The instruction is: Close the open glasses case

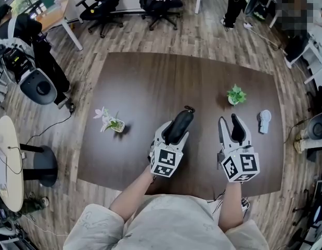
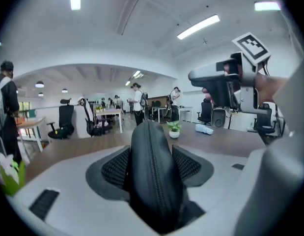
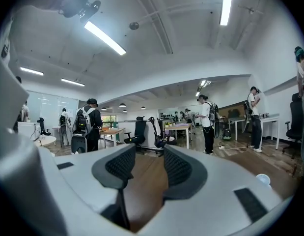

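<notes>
Dark wooden bench (image 1: 140, 87) in an open office. Left gripper (image 1: 174, 132): fingers pinch the black glasses case (image 1: 181, 121) over the bench, its far end jutting past them. Right gripper (image 1: 231, 124): fingers spread, empty. Only the left gripper view shows the case's zip (image 2: 152, 171).

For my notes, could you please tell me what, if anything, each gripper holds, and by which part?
The left gripper grips the black glasses case by its two sides, zipper seam up; the right gripper holds nothing.
</notes>
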### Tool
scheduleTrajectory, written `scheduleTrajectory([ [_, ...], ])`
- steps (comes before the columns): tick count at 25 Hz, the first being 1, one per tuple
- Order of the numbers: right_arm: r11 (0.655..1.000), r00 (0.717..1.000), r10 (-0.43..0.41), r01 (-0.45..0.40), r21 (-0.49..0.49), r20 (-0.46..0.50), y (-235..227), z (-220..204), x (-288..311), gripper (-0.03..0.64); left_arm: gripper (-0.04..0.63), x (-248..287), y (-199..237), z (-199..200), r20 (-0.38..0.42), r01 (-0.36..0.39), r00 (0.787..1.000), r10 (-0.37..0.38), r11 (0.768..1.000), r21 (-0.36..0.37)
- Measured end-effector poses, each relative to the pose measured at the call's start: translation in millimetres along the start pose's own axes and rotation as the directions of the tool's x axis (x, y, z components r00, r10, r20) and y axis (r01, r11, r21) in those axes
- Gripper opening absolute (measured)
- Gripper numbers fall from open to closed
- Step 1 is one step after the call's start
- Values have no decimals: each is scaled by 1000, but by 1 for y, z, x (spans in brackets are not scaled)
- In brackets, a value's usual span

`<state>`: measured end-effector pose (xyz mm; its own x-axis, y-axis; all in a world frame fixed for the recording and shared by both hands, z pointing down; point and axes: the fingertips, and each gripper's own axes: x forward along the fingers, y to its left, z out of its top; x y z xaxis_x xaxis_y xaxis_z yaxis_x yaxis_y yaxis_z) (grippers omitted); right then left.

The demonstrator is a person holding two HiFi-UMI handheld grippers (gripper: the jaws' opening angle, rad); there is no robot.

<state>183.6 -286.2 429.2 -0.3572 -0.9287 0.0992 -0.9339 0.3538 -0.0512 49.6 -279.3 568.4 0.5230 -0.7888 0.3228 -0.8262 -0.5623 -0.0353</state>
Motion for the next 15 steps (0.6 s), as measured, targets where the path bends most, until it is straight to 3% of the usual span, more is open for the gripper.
scheduleTrajectory([
  [5, 997, 996, 80, -80, -7, 37, 27, 19, 6, 179, 273, -38, 19, 50, 139, -75, 989, 53, 984, 159],
  [9, 982, 980, 185, -186, 6, 77, 57, 43, 7, 172, 273, -72, 29, 89, 271, -171, 957, 107, 959, 225],
  [13, 938, 931, 345, -346, -13, 122, 96, 73, 1, 152, 273, -96, 30, 117, 383, -258, 913, 139, 925, 281],
  [15, 904, 895, 428, -423, -69, 124, 119, 84, -4, 130, 273, -102, 29, 123, 405, -284, 903, 140, 904, 320],
])
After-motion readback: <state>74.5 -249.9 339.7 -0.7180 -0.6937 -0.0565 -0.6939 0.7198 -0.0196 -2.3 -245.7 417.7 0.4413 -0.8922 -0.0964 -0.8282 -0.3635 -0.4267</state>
